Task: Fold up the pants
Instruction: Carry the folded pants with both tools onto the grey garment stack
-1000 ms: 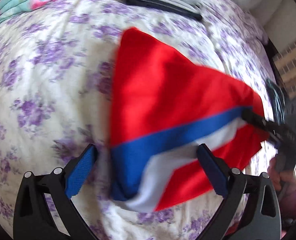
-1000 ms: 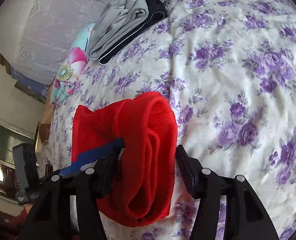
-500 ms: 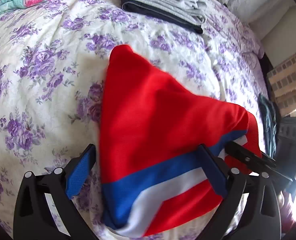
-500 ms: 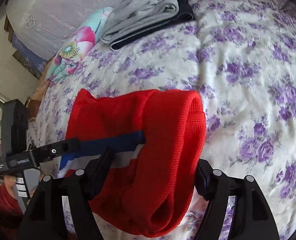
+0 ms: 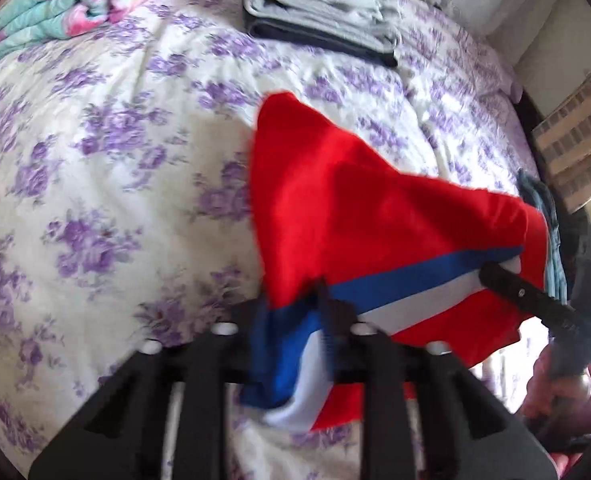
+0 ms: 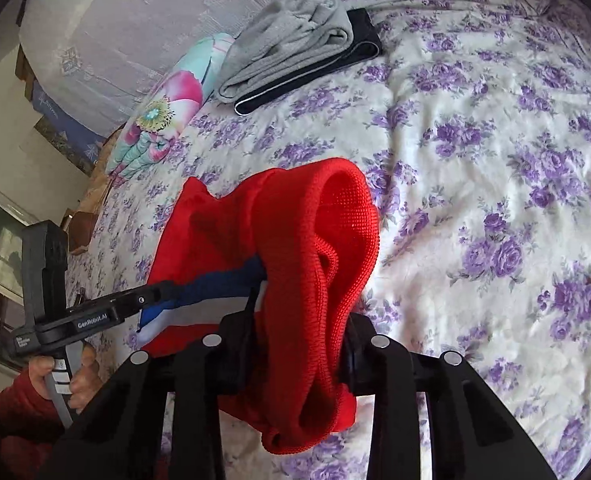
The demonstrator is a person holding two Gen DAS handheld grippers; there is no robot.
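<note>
Purple-flowered white bedding (image 5: 95, 168) fills both views, and the red knit pants with a blue and white stripe (image 5: 355, 216) sit on it in a partly folded bundle, lifted at the near edge by both tongs.

Judging from this, the step is gripping the two near corners to carry the next fold over. To do it well, both hands should rise together and keep the edge taut, so the stripe stays straight and no layer slips out.

Left gripper (image 5: 295, 320): jaws closing, already pinched almost together on the blue and white striped corner, with cloth hanging below the fingers. Right gripper (image 6: 295, 340): jaws closing around the thick red rolled edge (image 6: 327, 280), whose layers bulge between the pads, so its gap is wider. In the right wrist view the person's hand (image 6: 67, 376) grasps the left tool's handle.

Farther out, a folded grey and black garment stack (image 6: 295, 64) and a floral turquoise and pink quilt (image 6: 163, 116) lie well apart from the pants.
</note>
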